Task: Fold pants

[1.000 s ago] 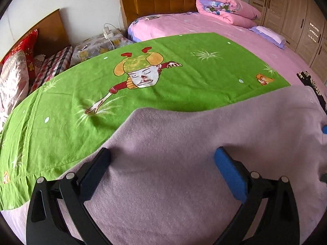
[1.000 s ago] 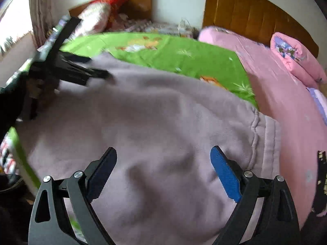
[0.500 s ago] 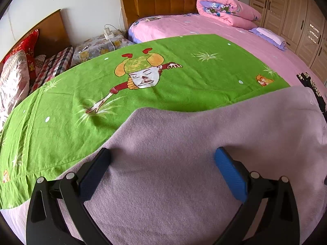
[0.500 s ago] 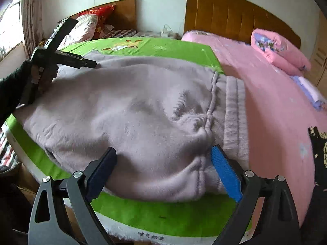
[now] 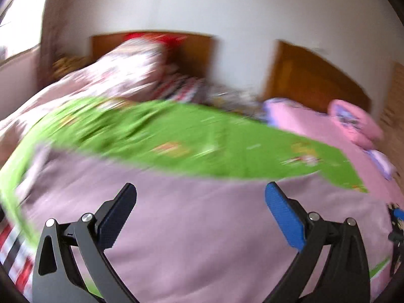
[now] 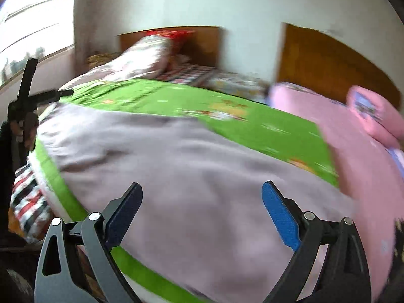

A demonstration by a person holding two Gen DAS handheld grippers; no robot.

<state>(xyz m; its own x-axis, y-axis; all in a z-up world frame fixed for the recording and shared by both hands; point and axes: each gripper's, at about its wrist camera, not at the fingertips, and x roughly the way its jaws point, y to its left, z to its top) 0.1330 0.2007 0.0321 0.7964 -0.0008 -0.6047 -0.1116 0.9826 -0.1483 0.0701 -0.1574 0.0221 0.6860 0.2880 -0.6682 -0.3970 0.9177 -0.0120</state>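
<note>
The pants (image 6: 189, 176) lie flat on the green sheet (image 6: 252, 116). Both grippers, left (image 5: 200, 202) and right (image 6: 202, 202), hover above them, spread wide, holding nothing. Next, I think, each must grasp an edge to fold.

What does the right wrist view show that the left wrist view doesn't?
Only the right wrist view shows the left tool from outside, in a hand at the far left edge of the pale mauve fleece pants, plus a bright window. Only the left view shows a black printed patch at far right. Both show the pants on the green cartoon-print sheet and the open right tool.
</note>
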